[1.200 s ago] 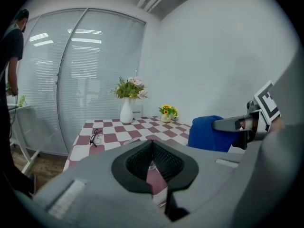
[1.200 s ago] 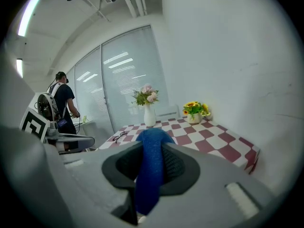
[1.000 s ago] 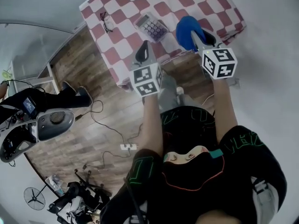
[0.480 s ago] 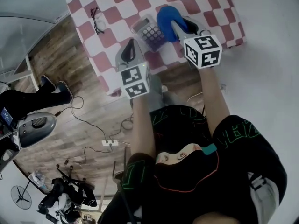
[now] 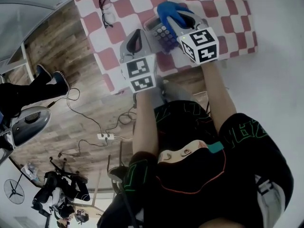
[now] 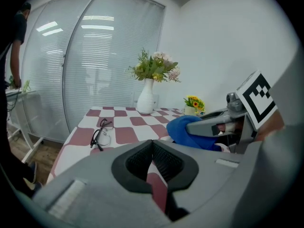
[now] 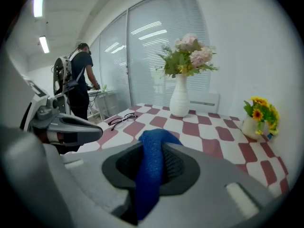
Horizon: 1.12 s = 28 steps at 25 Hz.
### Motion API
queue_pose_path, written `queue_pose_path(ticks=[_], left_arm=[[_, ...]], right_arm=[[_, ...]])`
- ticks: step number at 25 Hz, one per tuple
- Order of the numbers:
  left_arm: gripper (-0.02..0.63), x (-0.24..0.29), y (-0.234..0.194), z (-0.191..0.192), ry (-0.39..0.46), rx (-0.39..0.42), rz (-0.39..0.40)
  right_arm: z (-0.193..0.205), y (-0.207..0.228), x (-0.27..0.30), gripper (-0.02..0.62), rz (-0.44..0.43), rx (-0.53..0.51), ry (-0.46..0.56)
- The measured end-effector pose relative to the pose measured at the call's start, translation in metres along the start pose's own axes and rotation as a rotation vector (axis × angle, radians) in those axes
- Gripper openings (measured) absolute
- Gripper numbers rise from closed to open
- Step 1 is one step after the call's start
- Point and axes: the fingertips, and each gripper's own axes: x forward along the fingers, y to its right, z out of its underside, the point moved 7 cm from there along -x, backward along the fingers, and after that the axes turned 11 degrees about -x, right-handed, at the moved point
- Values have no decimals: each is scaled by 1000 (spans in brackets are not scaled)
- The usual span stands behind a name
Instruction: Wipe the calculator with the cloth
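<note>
The grey calculator [image 5: 161,33] lies near the front edge of the checked table [image 5: 118,27]. My right gripper [image 5: 176,17] is shut on a blue cloth [image 5: 170,12], and the cloth rests over the calculator's far right part. In the right gripper view the cloth [image 7: 151,167] hangs out from between the shut jaws. My left gripper [image 5: 137,34] is just left of the calculator, shut with nothing in it. The left gripper view shows its jaws [image 6: 152,163] closed and the cloth [image 6: 190,129] at the right; the calculator is hidden there.
A pair of glasses [image 5: 106,11] lies on the table's left part. A white vase of flowers [image 7: 180,96] and a small pot of yellow flowers [image 7: 258,115] stand at the far side. A person [image 7: 80,80] stands beyond the table. Cables and a power strip [image 5: 106,137] lie on the wooden floor.
My right gripper has carried the blue cloth leftward from beside the calculator to over it. The left gripper has stayed close to the calculator's left side.
</note>
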Motion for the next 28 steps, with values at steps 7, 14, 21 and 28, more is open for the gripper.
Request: queue_pose_path(ticks=[7, 14, 21, 28], left_arm=[[9, -2, -28, 0, 22, -84, -87], [9, -16, -30, 9, 56, -137, -179], [9, -33, -13, 16, 85, -158, -239], [9, -49, 11, 22, 123, -179, -276]], right_arm=[[-6, -25, 19, 83, -60, -200, -54], [-11, -45, 21, 83, -148, -388, -27], [0, -70, 9, 86, -281, -618, -14], [18, -81, -10, 86, -373, -709, -2]])
